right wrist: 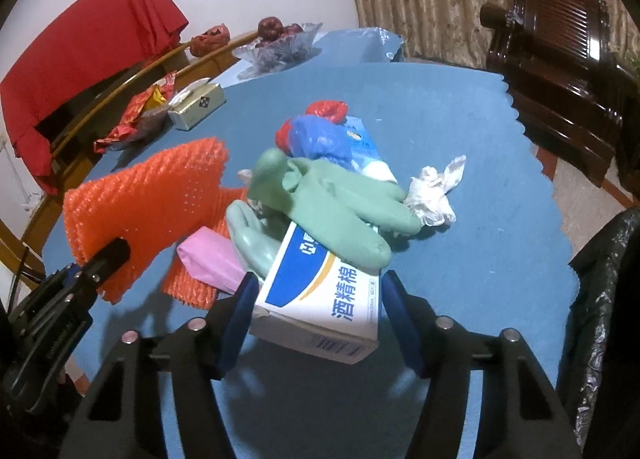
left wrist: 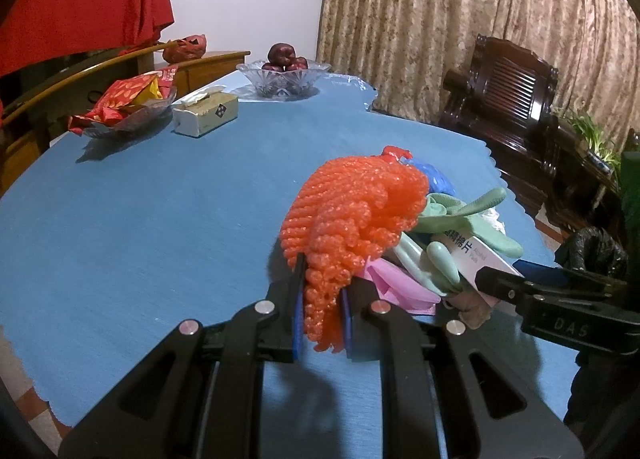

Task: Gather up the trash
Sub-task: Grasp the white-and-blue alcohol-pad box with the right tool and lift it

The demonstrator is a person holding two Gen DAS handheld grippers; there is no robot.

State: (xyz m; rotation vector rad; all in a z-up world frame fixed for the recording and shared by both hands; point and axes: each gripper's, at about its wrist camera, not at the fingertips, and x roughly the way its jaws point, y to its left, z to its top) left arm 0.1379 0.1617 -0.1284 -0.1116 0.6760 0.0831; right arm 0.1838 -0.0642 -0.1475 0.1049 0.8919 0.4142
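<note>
- The left gripper [left wrist: 320, 313] is sitting at the bottom centre of the left wrist view, its jaws pressed together on the lower end of an orange foam net [left wrist: 352, 215].
- The net is bulging up and away from the jaws toward the middle of the frame, hanging over the left edge of a trash pile on the blue tablecloth [left wrist: 140, 227].
- In the right wrist view the same net [right wrist: 148, 203] is filling the left centre, with the left gripper's black finger [right wrist: 108, 259] biting its lower left corner.
- The right gripper [right wrist: 320, 309] is sitting at the bottom centre of its own view, its blue-padded jaws straddling a white and blue alcohol pad box [right wrist: 320, 299].
- The box is lying between the jaws with its near end closest to the camera; the left pad looks to be touching the box's side, while the right pad is just beside the box, and I cannot tell whether it is pressing.
- A green rubber glove [right wrist: 332, 203] is draped over the far end of the box.
- A pink wrapper [right wrist: 208, 259] is lying just left of the box, touching the net.
- A crumpled white tissue [right wrist: 434, 195] is lying to the right of the glove.
- A blue plastic bag [right wrist: 324, 139] and a red scrap [right wrist: 328, 111] are lying beyond the glove, toward the upper centre.
- A black bin bag [right wrist: 600, 299] is filling the right edge.
</note>
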